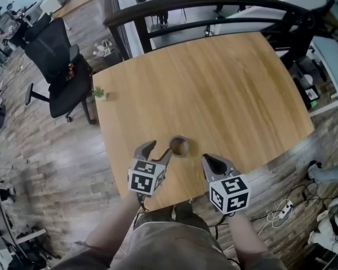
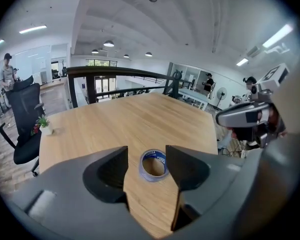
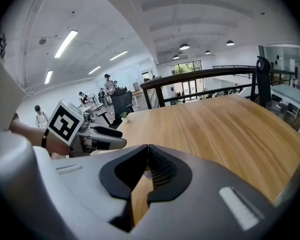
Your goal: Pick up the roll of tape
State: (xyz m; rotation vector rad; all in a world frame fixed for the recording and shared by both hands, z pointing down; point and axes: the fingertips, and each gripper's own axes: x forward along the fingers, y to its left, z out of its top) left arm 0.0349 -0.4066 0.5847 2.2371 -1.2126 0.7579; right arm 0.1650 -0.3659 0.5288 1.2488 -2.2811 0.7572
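Left tool (image 1: 160, 148), jaws apart, faces tape roll (image 1: 179, 146) — near table's (image 1: 225, 77) front edge

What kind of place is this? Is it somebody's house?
Probably a big open office, not a house. A black office chair stands beside the wooden table, long strip lights run along the high ceiling, and people stand among desks farther off.
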